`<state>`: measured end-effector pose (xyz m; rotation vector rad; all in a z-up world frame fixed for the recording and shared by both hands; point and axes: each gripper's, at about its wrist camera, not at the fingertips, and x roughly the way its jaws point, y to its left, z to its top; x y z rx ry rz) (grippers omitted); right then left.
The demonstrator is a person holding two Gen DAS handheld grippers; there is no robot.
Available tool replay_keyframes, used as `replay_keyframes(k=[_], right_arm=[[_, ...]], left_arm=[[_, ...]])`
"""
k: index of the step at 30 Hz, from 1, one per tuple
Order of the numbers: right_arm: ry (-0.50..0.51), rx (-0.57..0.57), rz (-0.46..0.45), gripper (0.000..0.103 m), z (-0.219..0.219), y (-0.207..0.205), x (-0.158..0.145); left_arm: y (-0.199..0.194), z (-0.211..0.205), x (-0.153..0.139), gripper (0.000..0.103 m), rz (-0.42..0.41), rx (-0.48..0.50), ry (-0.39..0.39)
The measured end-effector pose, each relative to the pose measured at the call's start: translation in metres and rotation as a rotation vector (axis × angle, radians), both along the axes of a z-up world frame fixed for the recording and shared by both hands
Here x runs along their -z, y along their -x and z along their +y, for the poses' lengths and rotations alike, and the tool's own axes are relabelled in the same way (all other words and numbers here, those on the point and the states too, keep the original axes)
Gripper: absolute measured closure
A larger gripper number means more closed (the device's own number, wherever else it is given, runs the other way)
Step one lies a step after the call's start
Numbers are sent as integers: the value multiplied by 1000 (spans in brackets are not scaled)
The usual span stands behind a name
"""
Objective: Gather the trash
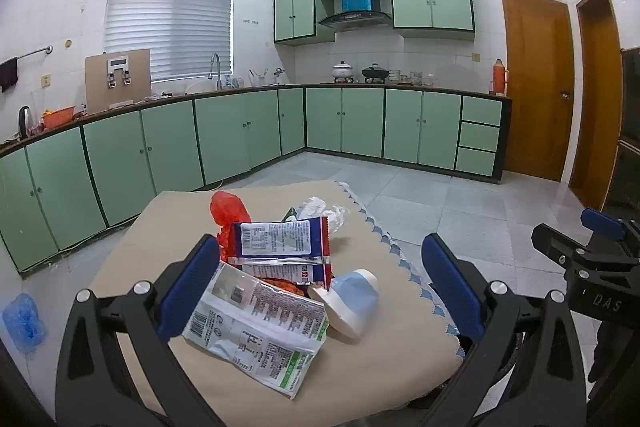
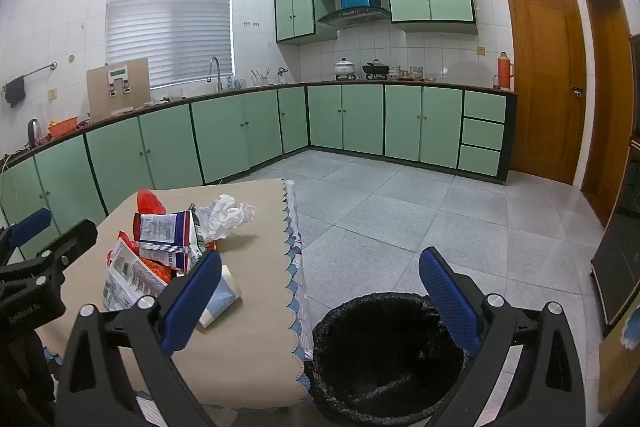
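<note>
Left gripper (image 1: 320, 287): its jaws are spread wide and nothing is clamped; the blue pads (image 1: 188, 283) are seen on either side of the litter pile without touching it.
Right gripper (image 2: 320, 303): its jaws are likewise spread wide and empty; it is held above the near right table edge and the bin.
Table (image 1: 380, 359): it is covered with a beige cloth edged in blue scallops, and all the litter is gathered on it.
White-and-green wrapper (image 1: 256, 331): it is found nearest in the left wrist view, lying crumpled and partly over the other packets.
Red-and-blue snack packet (image 1: 280, 247): it is seen just behind the wrapper, propped at a tilt.
Paper cup (image 1: 352, 303): it is tipped on its side, just right of the wrapper.
Red plastic bag (image 1: 228, 207): it is seen at the far left of the pile.
Crumpled white tissue (image 2: 228, 213): it is placed at the far right of the pile.
Trash bin (image 2: 384, 355): it is lined with a black bag and stands on the floor just right of the table's near corner.
Blue object (image 1: 22, 321): it lies on the floor, left of the table; what it is cannot be told.
</note>
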<state>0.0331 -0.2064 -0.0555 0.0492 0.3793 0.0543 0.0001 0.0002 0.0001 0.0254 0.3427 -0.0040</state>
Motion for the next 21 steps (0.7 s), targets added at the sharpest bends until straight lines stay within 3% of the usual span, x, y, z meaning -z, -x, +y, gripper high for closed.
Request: replay_keyframes(k=[21], right_arm=[[-16, 7, -7, 6, -3, 1, 1]], left_arm=[[1, 0, -1, 6, -5, -7, -9]])
